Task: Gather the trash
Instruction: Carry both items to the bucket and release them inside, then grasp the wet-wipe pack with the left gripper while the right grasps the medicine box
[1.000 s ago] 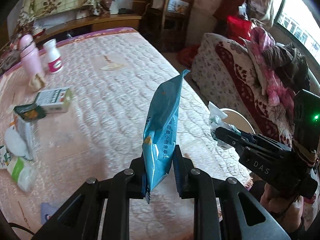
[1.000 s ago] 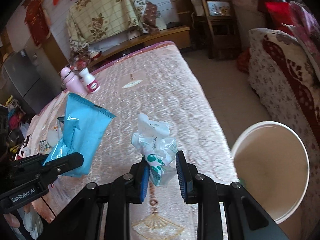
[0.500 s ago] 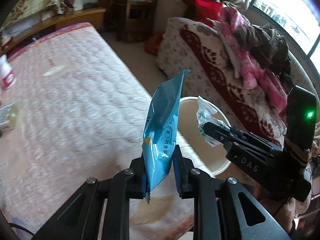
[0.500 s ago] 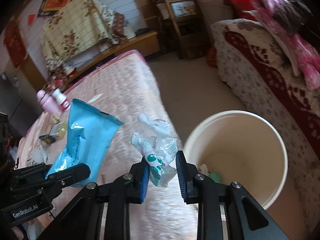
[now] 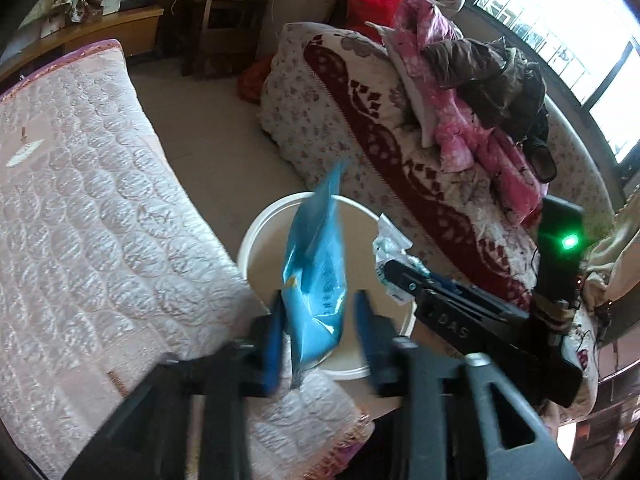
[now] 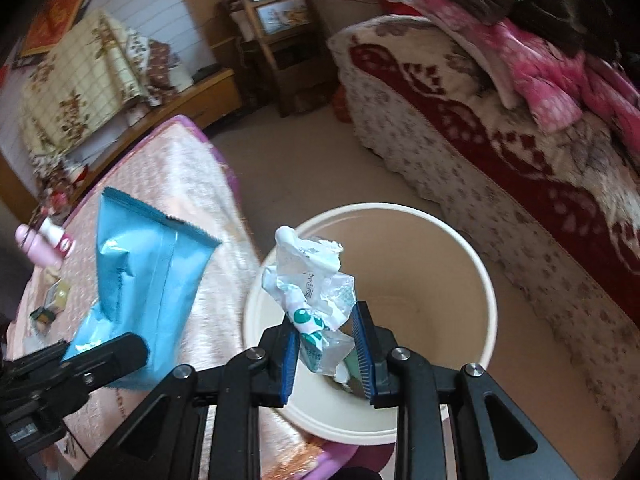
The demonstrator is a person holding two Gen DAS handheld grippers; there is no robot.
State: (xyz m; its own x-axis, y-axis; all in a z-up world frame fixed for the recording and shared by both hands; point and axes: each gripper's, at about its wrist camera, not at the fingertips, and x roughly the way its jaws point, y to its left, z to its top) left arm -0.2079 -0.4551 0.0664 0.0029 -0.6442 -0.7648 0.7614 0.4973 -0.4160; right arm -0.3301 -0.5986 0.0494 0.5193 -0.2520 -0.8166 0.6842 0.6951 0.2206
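My left gripper (image 5: 320,332) is open over the cream bin (image 5: 256,236). The blue snack packet (image 5: 316,264) is blurred between its spread pads, touching neither. The same packet shows in the right wrist view (image 6: 148,280), above the left gripper's tip. My right gripper (image 6: 330,354) is open above the bin (image 6: 452,248). The crumpled white wrapper (image 6: 312,284) with green print sits loose between its blue pads. In the left wrist view the right gripper (image 5: 394,270) and the wrapper (image 5: 390,240) are over the bin's right rim. Some trash lies at the bin's bottom.
The pink quilted mattress (image 5: 88,220) is to the left of the bin, with bottles (image 6: 44,244) and small boxes on it. A floral sofa (image 5: 400,152) piled with clothes (image 5: 472,92) is to the right. A wooden shelf (image 6: 276,40) stands behind.
Both grippers have moved right from the mattress to over the bin. Both have opened. The blue packet and the white wrapper are now loose between the pads.
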